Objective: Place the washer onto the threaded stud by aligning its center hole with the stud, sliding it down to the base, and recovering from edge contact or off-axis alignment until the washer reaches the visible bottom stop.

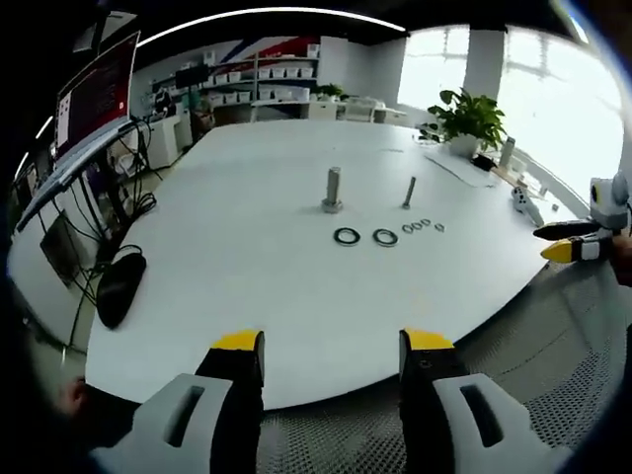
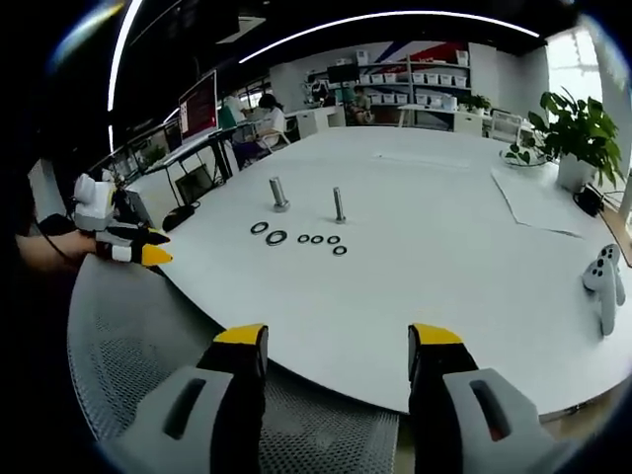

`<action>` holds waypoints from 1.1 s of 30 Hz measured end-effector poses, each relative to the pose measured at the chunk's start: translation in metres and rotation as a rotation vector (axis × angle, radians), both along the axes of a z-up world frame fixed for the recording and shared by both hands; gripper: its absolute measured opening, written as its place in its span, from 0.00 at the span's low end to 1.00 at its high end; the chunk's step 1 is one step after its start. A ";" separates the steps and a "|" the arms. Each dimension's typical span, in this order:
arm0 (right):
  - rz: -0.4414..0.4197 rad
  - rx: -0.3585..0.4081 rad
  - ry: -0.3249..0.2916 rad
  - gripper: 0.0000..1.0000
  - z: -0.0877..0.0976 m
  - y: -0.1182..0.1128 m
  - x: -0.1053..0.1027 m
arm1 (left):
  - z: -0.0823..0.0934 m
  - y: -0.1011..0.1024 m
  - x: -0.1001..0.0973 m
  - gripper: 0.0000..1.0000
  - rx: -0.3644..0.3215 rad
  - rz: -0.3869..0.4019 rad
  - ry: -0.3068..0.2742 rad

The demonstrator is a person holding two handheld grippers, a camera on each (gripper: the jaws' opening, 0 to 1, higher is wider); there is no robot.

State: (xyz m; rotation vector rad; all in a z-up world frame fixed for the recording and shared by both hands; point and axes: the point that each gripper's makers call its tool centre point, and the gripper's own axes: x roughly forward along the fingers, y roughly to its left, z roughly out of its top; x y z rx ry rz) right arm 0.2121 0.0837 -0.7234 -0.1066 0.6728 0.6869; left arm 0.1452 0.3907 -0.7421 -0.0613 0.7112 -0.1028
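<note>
Yellow-tipped jaws of the left gripper (image 1: pixel 333 348) rise from the bottom of the left gripper view, spread wide with nothing between them, above a grey mesh chair back (image 1: pixel 553 326) at the lower right of that frame; the right gripper (image 2: pixel 339 343) stands the same way in the right gripper view, jaws apart and empty, over the same mesh. Beyond them the big white table (image 1: pixel 247 286) takes up the middle of both frames, with a dark monitor (image 1: pixel 94 94) at the upper left and a potted plant (image 1: pixel 469 118) at the upper right of the left gripper view, and a white handheld controller (image 2: pixel 604 276) lying at the right edge of the right gripper view. Near the table's centre stand two studs: a thick stud (image 1: pixel 333 190) with a nut-like base and, to its right, a thin stud (image 1: pixel 409 192). Just in front of them lie two large washers (image 1: pixel 347 236) side by side, then a short row of small washers (image 1: pixel 423 225) to the right. Nothing is on either stud yet, so the task looks unstarted, both tools well back from the parts. The likely trouble ahead is judged to be this: the washers lie flat on a smooth top, so jaw tips may skid them away instead of lifting an edge, and a washer of the wrong size, or one held tilted, could catch on the threads and jam before reaching the base.
</note>
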 end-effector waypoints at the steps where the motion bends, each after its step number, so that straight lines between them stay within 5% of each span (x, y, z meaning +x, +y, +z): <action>1: 0.004 -0.007 -0.001 0.60 0.000 0.000 0.000 | -0.001 0.000 0.000 0.53 -0.009 0.003 0.012; 22: -0.038 -0.017 -0.018 0.61 0.016 -0.023 0.020 | -0.010 -0.004 0.006 0.46 0.026 -0.042 0.073; 33: 0.064 -0.005 0.008 0.56 0.028 -0.011 0.027 | -0.014 -0.003 0.006 0.42 0.024 -0.051 0.090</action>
